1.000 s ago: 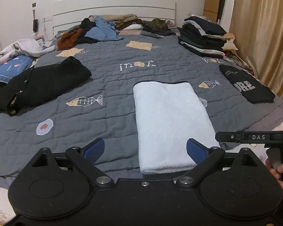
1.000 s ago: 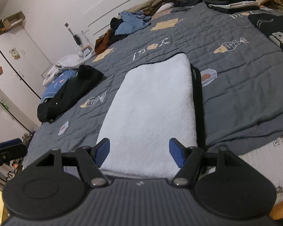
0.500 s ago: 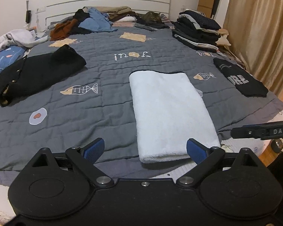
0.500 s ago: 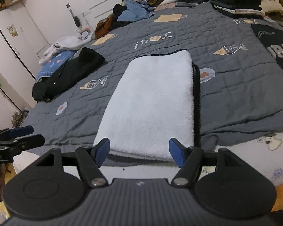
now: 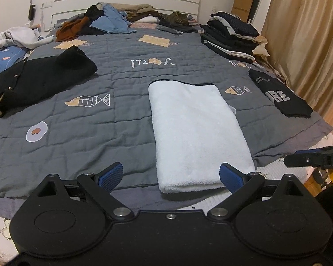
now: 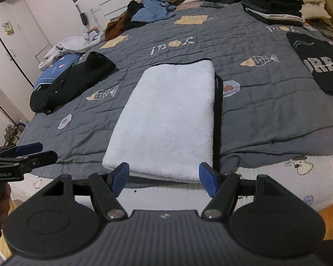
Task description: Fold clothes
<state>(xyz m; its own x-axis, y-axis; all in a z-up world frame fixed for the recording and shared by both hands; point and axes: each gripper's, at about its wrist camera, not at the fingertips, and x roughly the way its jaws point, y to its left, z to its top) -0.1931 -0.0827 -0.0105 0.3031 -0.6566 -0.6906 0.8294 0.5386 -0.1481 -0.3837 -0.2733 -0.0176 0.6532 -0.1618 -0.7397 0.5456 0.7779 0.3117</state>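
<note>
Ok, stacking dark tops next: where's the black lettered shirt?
The black lettered shirt lies flat at the quilt's right edge, right of the white towel.

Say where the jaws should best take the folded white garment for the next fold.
Probably the near short edge of the white garment, one corner per gripper, approached from the foot of the bed: it lies flat, lengthwise away, that edge nearest the open jaws.

A black folded shirt (image 6: 319, 64) at two o'clock reads "ORE" (first letters folded under); the left gripper (image 6: 22, 153) body reads "GenRobot.AI".
</note>
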